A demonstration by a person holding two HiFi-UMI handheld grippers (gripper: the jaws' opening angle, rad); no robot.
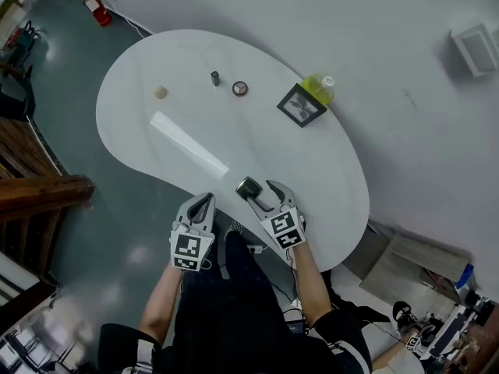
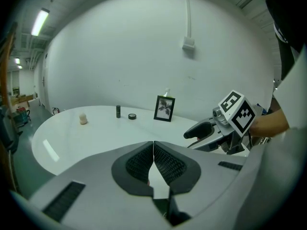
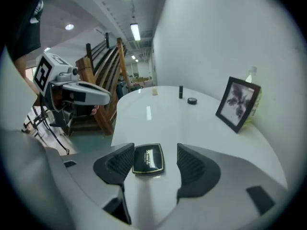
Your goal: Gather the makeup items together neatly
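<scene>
White table [image 1: 257, 142] against white wall [image 1: 374, 45], grey-green floor [image 1: 66, 61], wooden stairs [image 1: 31, 170]. Left gripper [image 1: 204, 199] closed, empty; right gripper [image 1: 261, 192] open around compact [image 1: 248, 186].

A white rounded worktop [image 1: 187, 61] carries a small beige item [image 1: 160, 92], a dark tube [image 1: 215, 78] and a round compact [image 1: 240, 88] along its far side. A framed picture [image 1: 301, 104] stands beside a yellow-green bottle [image 1: 320, 86]. At the near edge, a dark flat compact [image 1: 248, 186] lies at the right gripper [image 1: 262, 194] tips. The left gripper [image 1: 204, 201] is beside it.
</scene>
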